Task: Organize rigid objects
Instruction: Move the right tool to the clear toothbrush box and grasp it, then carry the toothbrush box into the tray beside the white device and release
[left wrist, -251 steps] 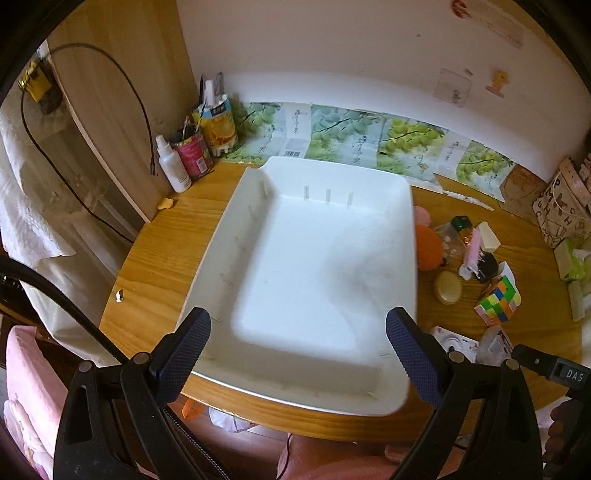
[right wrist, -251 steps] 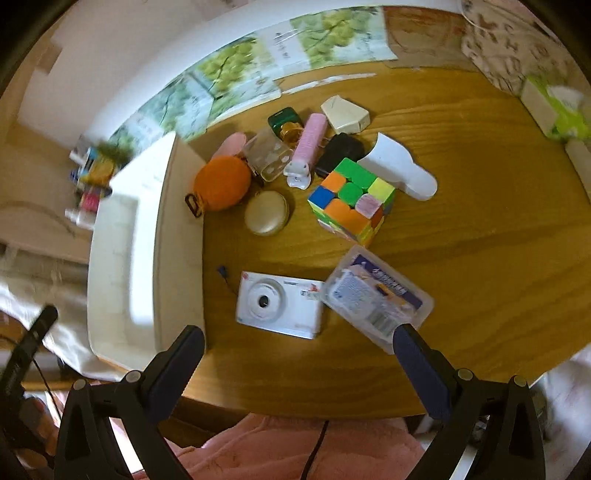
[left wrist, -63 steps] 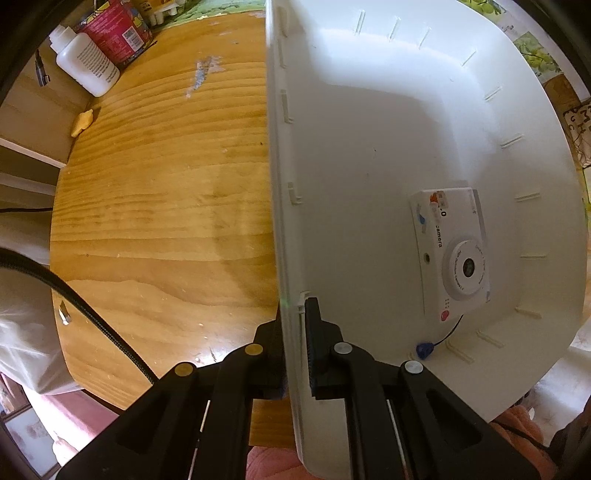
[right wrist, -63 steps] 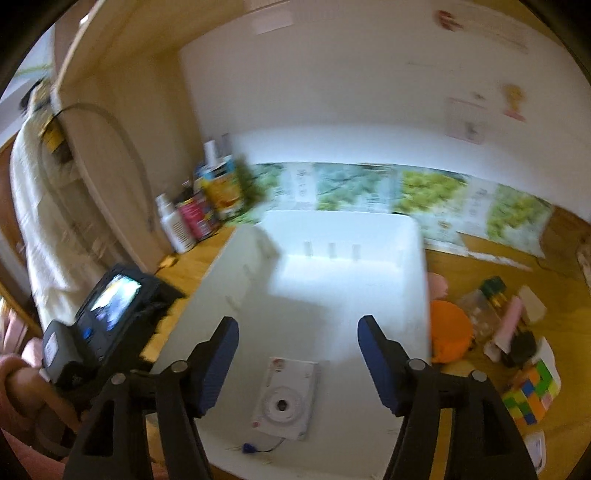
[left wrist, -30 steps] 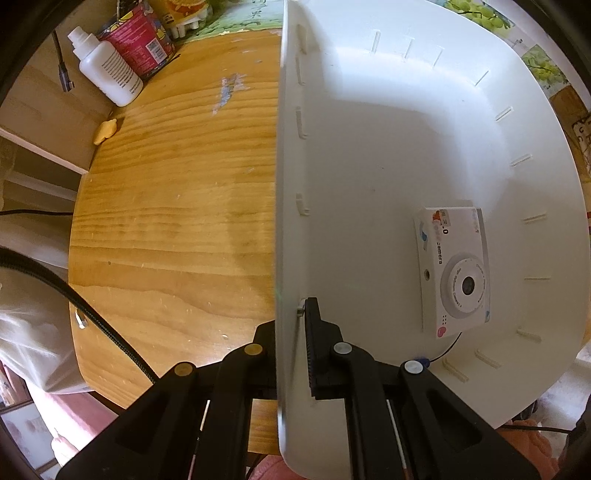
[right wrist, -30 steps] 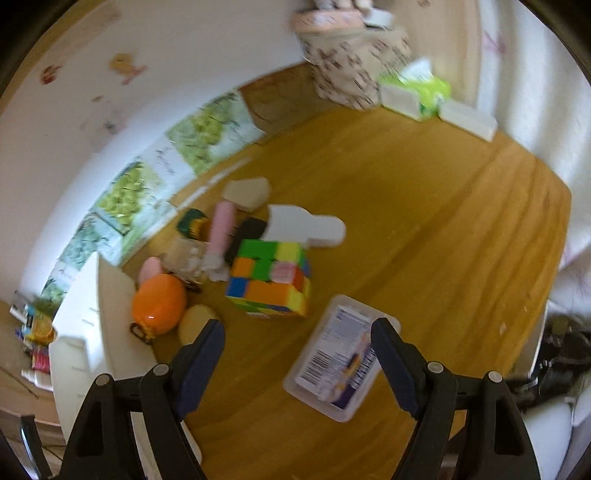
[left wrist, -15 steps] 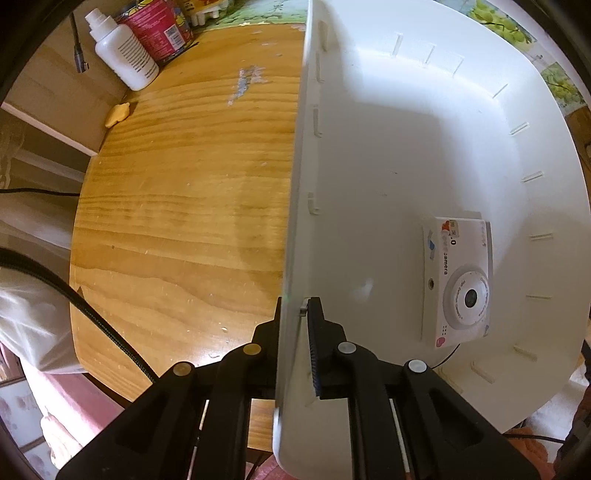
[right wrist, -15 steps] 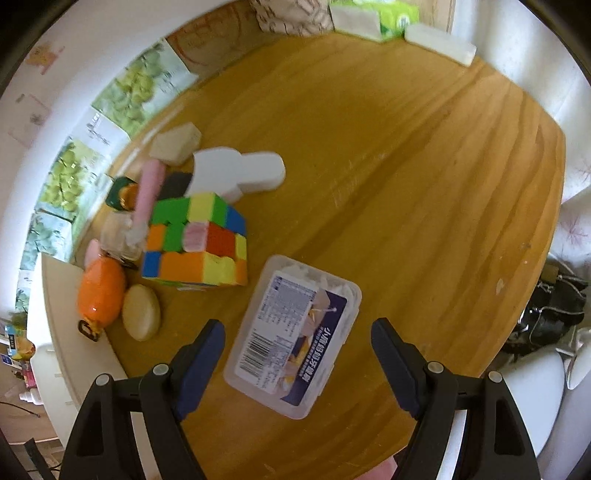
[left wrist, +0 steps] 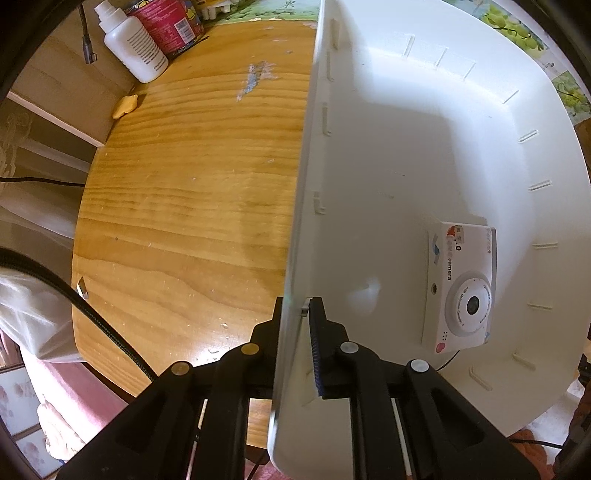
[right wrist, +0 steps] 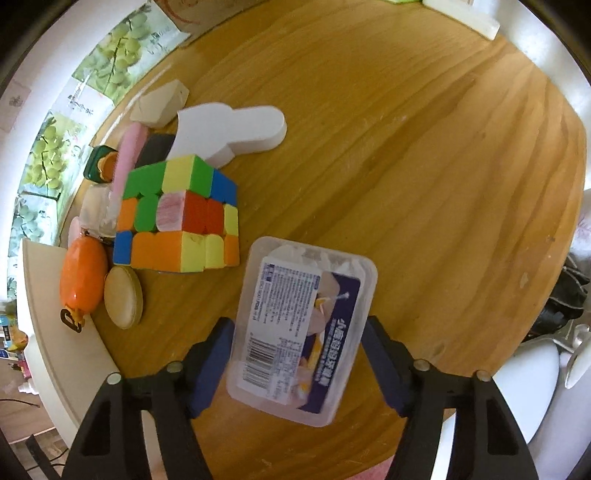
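My left gripper [left wrist: 295, 314] is shut on the near left rim of the white tray [left wrist: 413, 122], one finger outside the wall and one inside. A white toy camera [left wrist: 461, 284] lies in the tray at the right. My right gripper [right wrist: 299, 339] is open, its blue-padded fingers on either side of a clear plastic box with a purple label [right wrist: 301, 328] lying on the wooden table; the pads are close to its sides but I cannot tell if they touch. A colourful puzzle cube [right wrist: 177, 214] sits just beyond the box.
Beside the cube lie an orange pouch [right wrist: 83, 277], a round tan disc [right wrist: 123, 297], a white foam shape [right wrist: 229, 129], a pink tube [right wrist: 125, 158] and small items. The tray's edge [right wrist: 48, 321] is at the left. A white bottle [left wrist: 133, 44] and red can [left wrist: 166, 22] stand at the back left.
My right gripper has come down and forward over the clear box, which now lies between its fingers. My left gripper stays clamped on the tray rim, the view shifting slightly.
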A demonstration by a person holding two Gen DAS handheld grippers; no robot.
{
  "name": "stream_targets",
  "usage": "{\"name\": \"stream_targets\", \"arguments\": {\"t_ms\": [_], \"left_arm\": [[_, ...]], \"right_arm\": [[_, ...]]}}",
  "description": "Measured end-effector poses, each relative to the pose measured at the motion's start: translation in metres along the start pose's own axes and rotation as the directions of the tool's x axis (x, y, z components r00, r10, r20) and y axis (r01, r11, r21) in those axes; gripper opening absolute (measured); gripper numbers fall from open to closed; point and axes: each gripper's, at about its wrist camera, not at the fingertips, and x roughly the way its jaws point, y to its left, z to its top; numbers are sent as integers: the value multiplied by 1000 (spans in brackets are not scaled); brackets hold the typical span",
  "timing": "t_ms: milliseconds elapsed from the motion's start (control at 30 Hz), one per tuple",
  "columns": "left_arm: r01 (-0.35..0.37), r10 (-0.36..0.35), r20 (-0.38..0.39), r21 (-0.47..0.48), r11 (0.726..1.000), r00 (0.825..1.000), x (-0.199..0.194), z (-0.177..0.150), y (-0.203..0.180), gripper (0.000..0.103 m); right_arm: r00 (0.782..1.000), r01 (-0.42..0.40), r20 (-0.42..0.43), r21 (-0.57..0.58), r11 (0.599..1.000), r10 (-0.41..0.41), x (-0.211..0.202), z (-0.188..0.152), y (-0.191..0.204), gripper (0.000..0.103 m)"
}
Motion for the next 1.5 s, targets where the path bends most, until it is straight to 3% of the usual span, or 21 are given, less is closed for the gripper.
{"name": "stream_targets", "arguments": {"t_ms": [167, 467, 1033, 1500], "left_arm": [[-6, 6, -6, 0, 1000, 1000, 3, 4, -2, 14], [-11, 11, -13, 23, 1000, 1000, 7, 6, -7, 14], [12, -10, -16, 131, 991, 1000, 8, 14, -25, 14], [21, -20, -6, 224, 974, 1000, 4, 20, -35, 14]], "right_arm": [[1000, 17, -2, -29, 999, -17, -1, 5, 6, 68], [1000, -25, -12, -25, 999, 25, -3, 2, 13, 67], [989, -65, 124, -102, 993, 78, -43, -31, 32, 67], [954, -179, 189, -265, 947, 233, -80, -53, 98, 67]]}}
